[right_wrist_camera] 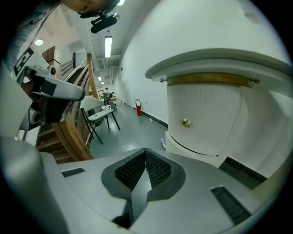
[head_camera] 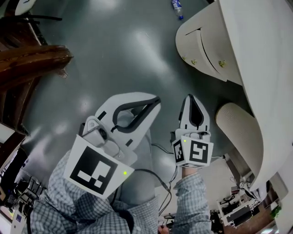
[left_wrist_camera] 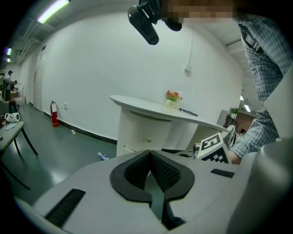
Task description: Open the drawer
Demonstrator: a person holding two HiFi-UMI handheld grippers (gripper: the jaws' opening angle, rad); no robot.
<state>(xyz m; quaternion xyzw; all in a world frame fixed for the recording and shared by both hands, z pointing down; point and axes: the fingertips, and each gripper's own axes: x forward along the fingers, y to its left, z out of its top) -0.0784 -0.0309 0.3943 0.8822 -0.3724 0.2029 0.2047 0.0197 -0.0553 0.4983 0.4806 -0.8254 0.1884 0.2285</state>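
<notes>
A white curved cabinet (head_camera: 247,45) stands at the right of the head view, its drawer fronts (head_camera: 211,51) shut and carrying small gold knobs (head_camera: 222,64). My right gripper (head_camera: 191,97) is shut with nothing in it, a short way from the cabinet and pointing toward it. In the right gripper view the shut tips (right_wrist_camera: 145,151) sit below a ribbed drawer front (right_wrist_camera: 206,114) with a gold knob (right_wrist_camera: 186,122). My left gripper (head_camera: 155,101) is also shut and empty, to the left of the right one. Its tips (left_wrist_camera: 149,153) point at the cabinet (left_wrist_camera: 146,132), farther off.
A wooden staircase (head_camera: 27,59) fills the left side of the head view. A plastic bottle (head_camera: 177,9) lies on the grey floor near the cabinet base. A chair (right_wrist_camera: 98,116) and a fire extinguisher (right_wrist_camera: 137,107) stand along the far wall. Cables hang from both grippers.
</notes>
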